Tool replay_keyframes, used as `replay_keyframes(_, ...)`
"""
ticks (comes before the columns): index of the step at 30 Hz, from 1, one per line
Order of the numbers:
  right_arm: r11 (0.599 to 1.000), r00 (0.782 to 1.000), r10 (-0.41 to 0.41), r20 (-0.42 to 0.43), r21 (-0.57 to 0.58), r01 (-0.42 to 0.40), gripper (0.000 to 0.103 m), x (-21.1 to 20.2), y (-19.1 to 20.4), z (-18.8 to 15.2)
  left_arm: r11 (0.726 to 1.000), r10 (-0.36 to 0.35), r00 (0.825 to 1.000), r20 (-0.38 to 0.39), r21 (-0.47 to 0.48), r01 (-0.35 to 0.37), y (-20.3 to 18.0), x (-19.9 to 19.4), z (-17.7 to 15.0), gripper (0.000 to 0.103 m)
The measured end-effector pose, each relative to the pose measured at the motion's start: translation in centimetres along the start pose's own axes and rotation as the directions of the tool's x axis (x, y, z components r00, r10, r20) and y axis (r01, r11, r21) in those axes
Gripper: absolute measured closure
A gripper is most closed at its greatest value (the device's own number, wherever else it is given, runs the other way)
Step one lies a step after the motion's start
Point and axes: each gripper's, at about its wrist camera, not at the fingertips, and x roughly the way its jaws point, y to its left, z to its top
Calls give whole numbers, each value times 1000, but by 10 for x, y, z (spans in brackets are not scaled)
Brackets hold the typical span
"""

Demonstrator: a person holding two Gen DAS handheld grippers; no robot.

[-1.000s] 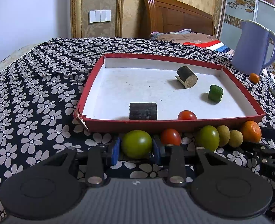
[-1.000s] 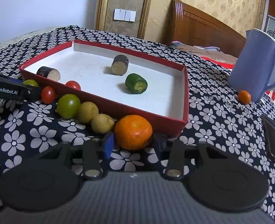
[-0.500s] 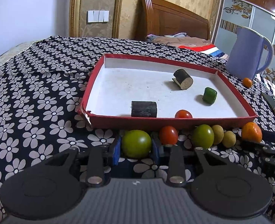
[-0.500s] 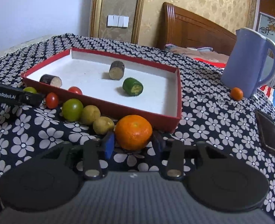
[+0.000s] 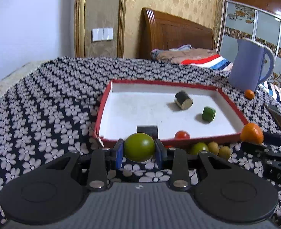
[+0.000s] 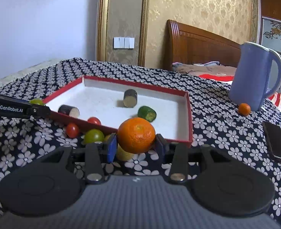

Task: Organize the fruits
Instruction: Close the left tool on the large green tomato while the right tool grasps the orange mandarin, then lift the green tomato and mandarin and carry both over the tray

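Jaws: left gripper (image 5: 139, 151) clamps green tomato (image 5: 139, 147) | right gripper (image 6: 134, 145) clamps orange (image 6: 136, 135), hiding fruit behind

Left tool (image 5: 139, 150): gripping a green tomato (image 5: 139, 147) between its blue pads.
Red tray (image 5: 230, 134): sitting beyond it, holding two dark cylinders, a green piece and a red tomato (image 5: 182, 134).
Right edge: an orange (image 5: 252, 133) showing by the tray corner.

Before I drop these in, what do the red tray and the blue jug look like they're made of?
Red tray: looks like cardboard, matte red outside with a white papery lining; thin walls, and its near-left corner looks frayed. Blue jug: probably plastic, smooth with a soft sheen and a moulded handle; glazed ceramic can't be ruled out.
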Motion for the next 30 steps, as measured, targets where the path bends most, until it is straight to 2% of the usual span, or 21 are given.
replay_keyframes(7,1000,999,8,39,15,-9,63,-5,6,10,1000,3,1000,29,13,-4,-5,-6,11,70)
replay_keyframes(30,1000,997,19,79,2,-20,63,1,15,31,997,18,999,36,71,-20,-20,7,35,70)
